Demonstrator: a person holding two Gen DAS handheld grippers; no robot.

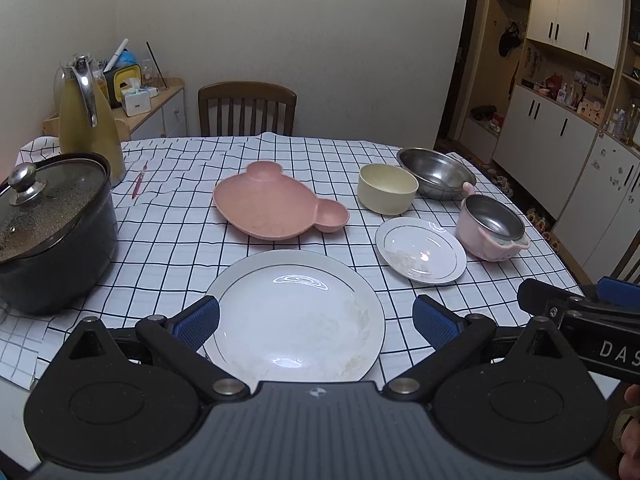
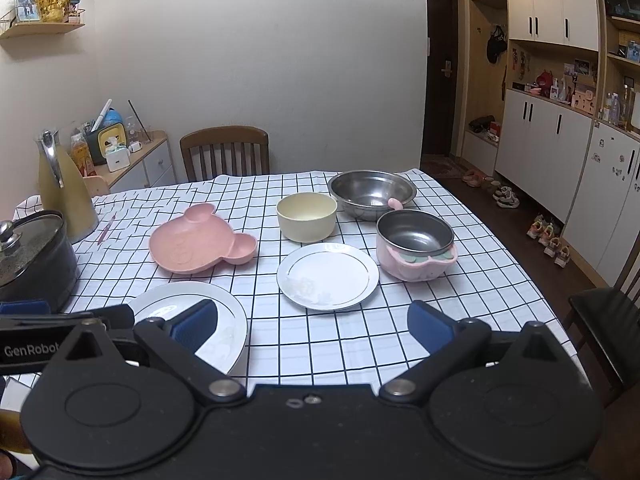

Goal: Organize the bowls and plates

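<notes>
Far left of the surface (image 1: 168, 240), under its checked cloth: black lidded pot (image 1: 52, 232), with a yellow jug (image 1: 86, 128) behind it.

My left tongs (image 1: 316, 320) hover low over the near edge, level, pointing across the surface. Jaws spread wide, holding nothing. The large white plate (image 1: 296, 312) lies flat directly between and below the two blue pads (image 1: 198, 320); I cannot tell if either pad touches its rim.

Beyond it, centre: pink bear-shaped plate (image 1: 272, 208), flat.

Further right: small white plate (image 2: 328, 276) with residue on it, flat, near the middle of the right view. Behind it a cream bowl (image 2: 307, 216), upright. Right of that a large steel bowl (image 2: 372, 194), and in front of it a pink bowl with steel liner (image 2: 416, 246), just beside the small plate.

My right tongs (image 2: 312, 326) sit level at the near edge, right of the left pair, jaws equally wide, empty, above bare cloth. A bit of my hand (image 1: 632, 432) shows at the frame edge.
</notes>
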